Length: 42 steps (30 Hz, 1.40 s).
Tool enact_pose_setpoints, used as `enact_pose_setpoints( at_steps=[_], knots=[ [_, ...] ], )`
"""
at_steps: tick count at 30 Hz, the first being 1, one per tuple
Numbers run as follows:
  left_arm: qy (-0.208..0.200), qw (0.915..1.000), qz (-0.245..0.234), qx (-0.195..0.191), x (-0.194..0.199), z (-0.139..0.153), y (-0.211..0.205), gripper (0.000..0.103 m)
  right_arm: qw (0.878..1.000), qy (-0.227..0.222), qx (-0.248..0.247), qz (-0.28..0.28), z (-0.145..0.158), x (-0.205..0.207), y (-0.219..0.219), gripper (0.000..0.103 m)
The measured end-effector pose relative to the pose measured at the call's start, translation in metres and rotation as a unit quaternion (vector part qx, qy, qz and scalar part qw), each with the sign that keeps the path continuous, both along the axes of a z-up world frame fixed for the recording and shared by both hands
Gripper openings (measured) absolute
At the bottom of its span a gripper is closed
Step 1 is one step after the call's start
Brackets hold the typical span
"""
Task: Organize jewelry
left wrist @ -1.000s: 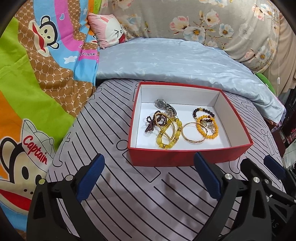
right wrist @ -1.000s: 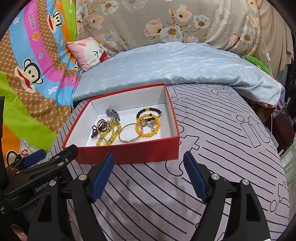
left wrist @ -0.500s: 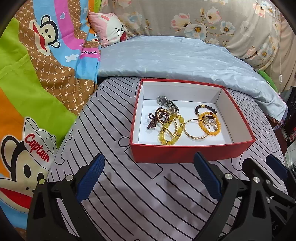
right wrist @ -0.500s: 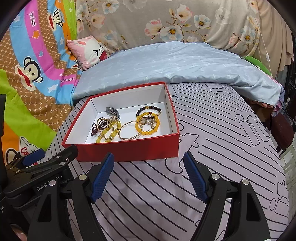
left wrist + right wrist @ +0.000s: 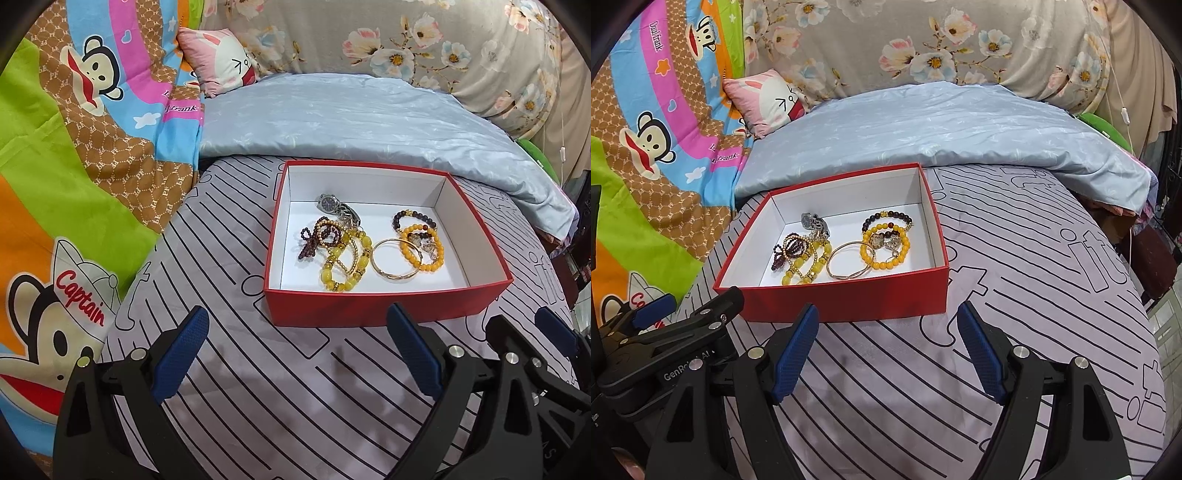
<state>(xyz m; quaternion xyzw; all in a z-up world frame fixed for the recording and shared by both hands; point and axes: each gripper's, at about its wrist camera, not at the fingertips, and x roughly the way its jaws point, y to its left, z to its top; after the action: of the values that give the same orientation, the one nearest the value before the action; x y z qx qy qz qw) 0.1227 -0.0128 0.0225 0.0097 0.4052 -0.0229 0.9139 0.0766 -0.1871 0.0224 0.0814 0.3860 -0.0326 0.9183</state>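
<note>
Lilac bedsheet with black line print covers the surface on which we find everything else; we note a pale blue quilt folded across its far side, a cartoon-monkey blanket along the left, and a floral cloth hung behind. A small pink rabbit cushion lies at the corner where the blanket and quilt meet.

We record a red box with a white lining, open-topped, resting flat on the sheet just in front of the quilt. All the jewelry sits inside it, gathered toward the middle of the floor.

We find our left gripper poised above the sheet just short of the box's near wall, its blue-padded fingers spread wide with nothing between them. Our right gripper stands beside it in the same attitude, fingers likewise wide apart and empty, touching nothing.

Contents of the box, as we can tell them: a yellow bead bracelet tangled with a dark red bead strand; an orange bead bracelet overlapping a dark bead bracelet; a gold bangle between the two clusters; a metal wristwatch at the back.
</note>
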Motion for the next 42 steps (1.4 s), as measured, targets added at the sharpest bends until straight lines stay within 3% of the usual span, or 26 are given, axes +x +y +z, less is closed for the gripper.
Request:
enact_pose_setpoints(
  at_steps=[42],
  knots=[
    [-0.005, 0.9998, 0.003, 0.019, 0.0013, -0.0011, -0.0013, 0.094, 1.000, 0.002, 0.001, 0.000, -0.0023, 0.0001, -0.0024, 0.076]
  ],
)
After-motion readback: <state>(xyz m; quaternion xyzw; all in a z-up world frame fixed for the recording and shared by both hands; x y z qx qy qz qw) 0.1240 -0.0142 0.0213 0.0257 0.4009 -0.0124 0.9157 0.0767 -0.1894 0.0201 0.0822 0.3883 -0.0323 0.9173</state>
